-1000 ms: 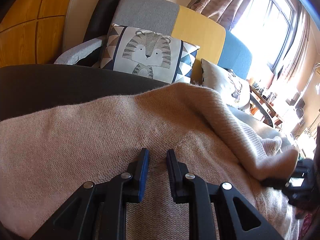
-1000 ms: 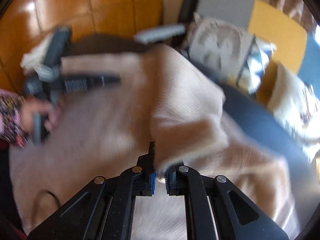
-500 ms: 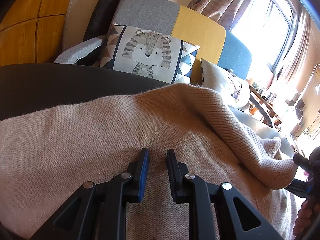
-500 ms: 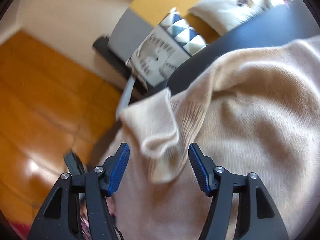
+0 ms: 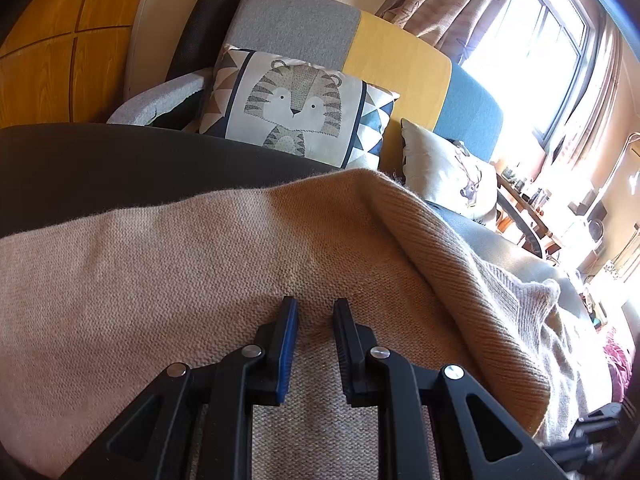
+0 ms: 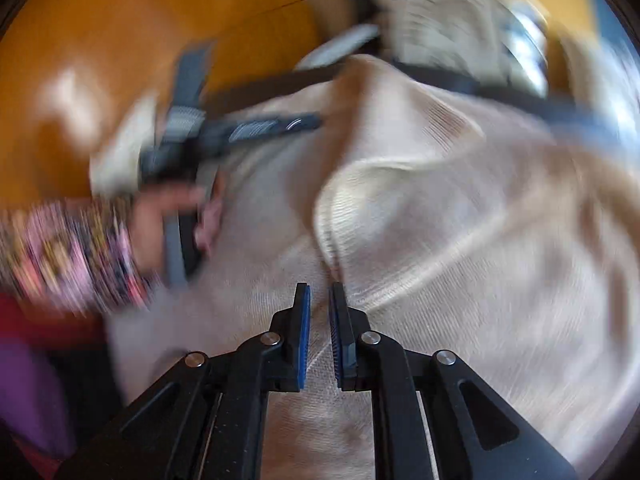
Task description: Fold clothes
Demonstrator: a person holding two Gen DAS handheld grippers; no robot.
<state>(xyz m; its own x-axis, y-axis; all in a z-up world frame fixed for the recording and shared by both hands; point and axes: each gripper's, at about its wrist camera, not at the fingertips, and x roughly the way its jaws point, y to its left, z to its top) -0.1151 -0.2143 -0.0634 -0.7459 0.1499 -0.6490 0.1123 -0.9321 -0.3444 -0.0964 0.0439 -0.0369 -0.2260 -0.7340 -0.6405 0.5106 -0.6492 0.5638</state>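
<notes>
Beige knit fills both views: a sweater (image 5: 168, 280) lies spread over a dark surface (image 5: 100, 164), under and ahead of both claws. The left claw (image 5: 315, 306) rests tips-down on the knit, its blue-lined jaws a narrow gap apart; whether they pinch a ridge of fabric or merely press on it cannot be told. To its right, a ribbed sleeve (image 5: 452, 280) runs folded over the body of the sweater toward the near right, and the dark shape at the frame's lower right corner is too cut off to name.

In the right wrist view, which is smeared by motion, the right claw (image 6: 319, 292) hangs just above the sweater (image 6: 460, 240) with its jaws closing, a slim gap left between them and nothing caught there. Ahead of its tips, a little right, lies the rounded sleeve end (image 6: 380, 188). Further ahead and to the left, a hand (image 6: 168, 216) in a patterned sleeve (image 6: 72, 256) grips the left claw's handle.

Beyond the left claw, past the surface's far edge, a tiger cushion (image 5: 296, 104) leans on a grey, yellow and blue sofa (image 5: 396, 64).
</notes>
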